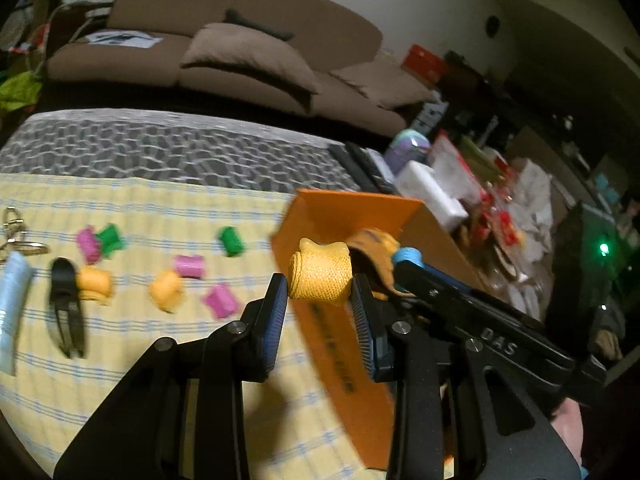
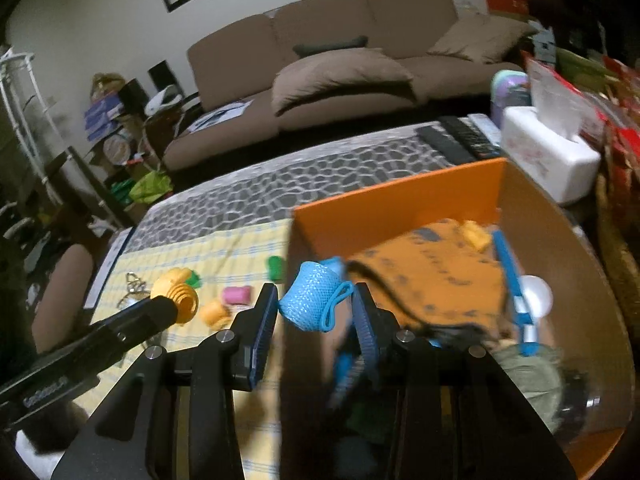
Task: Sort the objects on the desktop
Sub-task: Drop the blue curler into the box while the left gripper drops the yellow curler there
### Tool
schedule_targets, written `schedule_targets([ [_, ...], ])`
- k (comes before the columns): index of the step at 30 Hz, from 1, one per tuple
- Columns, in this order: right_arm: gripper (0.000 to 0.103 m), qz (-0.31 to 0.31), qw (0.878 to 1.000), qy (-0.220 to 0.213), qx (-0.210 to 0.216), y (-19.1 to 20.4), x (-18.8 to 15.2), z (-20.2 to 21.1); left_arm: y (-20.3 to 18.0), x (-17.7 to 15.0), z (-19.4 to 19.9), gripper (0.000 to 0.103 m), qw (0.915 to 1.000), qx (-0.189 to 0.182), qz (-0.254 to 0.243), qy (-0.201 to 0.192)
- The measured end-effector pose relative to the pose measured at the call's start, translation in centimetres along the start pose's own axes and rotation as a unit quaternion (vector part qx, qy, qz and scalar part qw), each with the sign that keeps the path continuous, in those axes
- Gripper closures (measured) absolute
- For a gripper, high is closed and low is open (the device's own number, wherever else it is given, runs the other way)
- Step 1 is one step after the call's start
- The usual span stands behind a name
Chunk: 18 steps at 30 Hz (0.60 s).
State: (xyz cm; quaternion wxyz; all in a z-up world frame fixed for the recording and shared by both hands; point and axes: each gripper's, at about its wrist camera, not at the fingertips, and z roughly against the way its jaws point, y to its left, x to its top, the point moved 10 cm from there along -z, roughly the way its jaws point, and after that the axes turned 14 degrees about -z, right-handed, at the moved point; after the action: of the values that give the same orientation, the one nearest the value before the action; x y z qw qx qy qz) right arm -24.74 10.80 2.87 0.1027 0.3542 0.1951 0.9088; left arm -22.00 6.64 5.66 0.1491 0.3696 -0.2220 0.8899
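Where the left gripper (image 1: 320, 292) narrows, we note its ribbed pads pinching a yellow roll (image 1: 322, 278) of mesh fabric, jaws only partly apart. Our right gripper (image 2: 316, 304) likewise clamps a blue roll (image 2: 314, 300), a loop of cord trailing off one end. Both hang over the near wall of an orange box (image 2: 400, 200), a stiff card carton, open-topped; an orange cloth (image 2: 440, 264) and a blue strip (image 2: 506, 264) already lie inside. To the left the yellow checked mat (image 1: 140, 360) gives open room; loose pink (image 1: 190, 266), green (image 1: 231, 241) and yellow rolls (image 1: 166, 291) are scattered over it, well apart from the box. Black snips (image 1: 66, 308), a pale tube (image 1: 14, 308) and brass rings (image 1: 20, 240) sit near its left edge. Beyond the mat, grey pebble-pattern cloth (image 1: 160, 152) runs to the far table edge. A white tissue box (image 2: 548, 156) stands just beyond the carton.
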Motion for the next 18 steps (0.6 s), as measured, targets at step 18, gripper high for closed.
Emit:
schedule_targets([
  [18, 0.061, -0.036, 0.999, 0.021, -0.03, -6.7, 0.6, 0.5, -8.2, -2.7, -5.5, 0.056, 0.9971, -0.023, -0.057, 0.044],
])
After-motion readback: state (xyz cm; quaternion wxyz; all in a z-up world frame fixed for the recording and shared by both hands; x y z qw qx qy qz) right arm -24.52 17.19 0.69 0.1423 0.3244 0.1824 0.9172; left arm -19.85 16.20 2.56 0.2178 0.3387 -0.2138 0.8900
